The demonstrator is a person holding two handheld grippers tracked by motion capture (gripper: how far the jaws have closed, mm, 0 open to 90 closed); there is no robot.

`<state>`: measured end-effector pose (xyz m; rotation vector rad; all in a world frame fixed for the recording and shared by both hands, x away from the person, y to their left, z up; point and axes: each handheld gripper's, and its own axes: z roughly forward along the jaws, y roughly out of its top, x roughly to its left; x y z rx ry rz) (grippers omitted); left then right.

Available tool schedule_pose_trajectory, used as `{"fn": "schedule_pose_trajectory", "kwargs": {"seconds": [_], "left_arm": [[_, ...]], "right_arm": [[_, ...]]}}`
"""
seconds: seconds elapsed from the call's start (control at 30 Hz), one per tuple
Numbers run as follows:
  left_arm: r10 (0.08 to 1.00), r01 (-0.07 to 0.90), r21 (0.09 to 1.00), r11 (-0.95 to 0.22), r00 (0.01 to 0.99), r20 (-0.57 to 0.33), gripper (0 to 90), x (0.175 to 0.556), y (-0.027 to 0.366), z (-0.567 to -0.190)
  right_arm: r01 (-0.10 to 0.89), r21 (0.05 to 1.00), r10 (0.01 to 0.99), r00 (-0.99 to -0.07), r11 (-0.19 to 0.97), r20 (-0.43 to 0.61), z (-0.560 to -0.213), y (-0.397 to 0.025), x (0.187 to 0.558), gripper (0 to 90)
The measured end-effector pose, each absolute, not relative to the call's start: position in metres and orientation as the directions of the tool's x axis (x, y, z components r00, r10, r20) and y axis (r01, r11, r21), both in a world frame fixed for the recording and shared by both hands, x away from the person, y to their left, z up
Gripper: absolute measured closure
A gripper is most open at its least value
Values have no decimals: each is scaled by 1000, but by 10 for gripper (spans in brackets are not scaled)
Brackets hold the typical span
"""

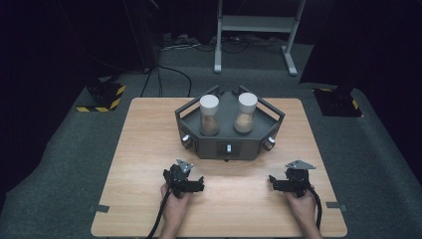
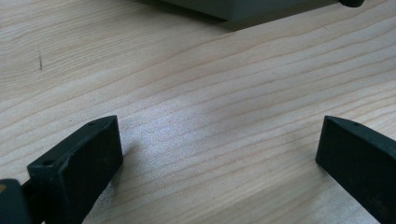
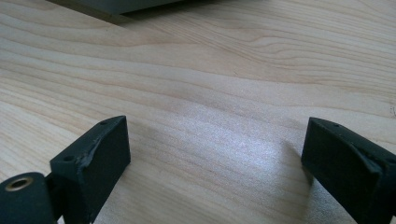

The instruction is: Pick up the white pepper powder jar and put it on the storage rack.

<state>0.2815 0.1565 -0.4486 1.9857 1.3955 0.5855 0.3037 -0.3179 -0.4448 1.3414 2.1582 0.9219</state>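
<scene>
A wooden bench [image 1: 149,164] is seen from the high view, carrying a dark grey angular tray [image 1: 226,142] at its far middle. Two clear jars with white lids are stood upright inside the tray, side by side and apart: the left jar [image 1: 209,115] and the right jar [image 1: 246,113], each part-filled with a brownish material. Three knobs are noted on the tray's front faces, one at the left corner [image 1: 186,141], one at the centre [image 1: 228,148] and one at the right corner [image 1: 268,143].

The left hand-held gripper [image 1: 191,183] is held low over the near left part of the bench, in front of the tray and well apart from it. In the left gripper view its jaws are found wide apart, with nothing but bare wood [image 2: 210,121] between them; the tray's lower edge [image 2: 243,11] is visible at the top of that view.

The right hand-held gripper [image 1: 281,183] is held low over the near right part of the bench, likewise short of the tray. In the right gripper view its jaws are also spread wide, with bare bench surface [image 3: 215,130] between them, and the tray's base [image 3: 116,7] is seen at the upper left.

Neither jar is touched by either hand-held gripper. A hand [image 1: 175,201] is seen behind the left one and a hand [image 1: 301,203] behind the right, both entering from the near edge. Whether the jaws rest on the wood or sit just above it cannot be told.
</scene>
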Motion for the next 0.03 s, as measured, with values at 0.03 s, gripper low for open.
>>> {"fn": "schedule_pose_trajectory", "kwargs": {"seconds": [0.03], "left_arm": [[941,659,714,-236,338,-1,7,281,156,-449]], "right_arm": [[610,730,900,-436,309,-16,-445,-318,304,77]]}}
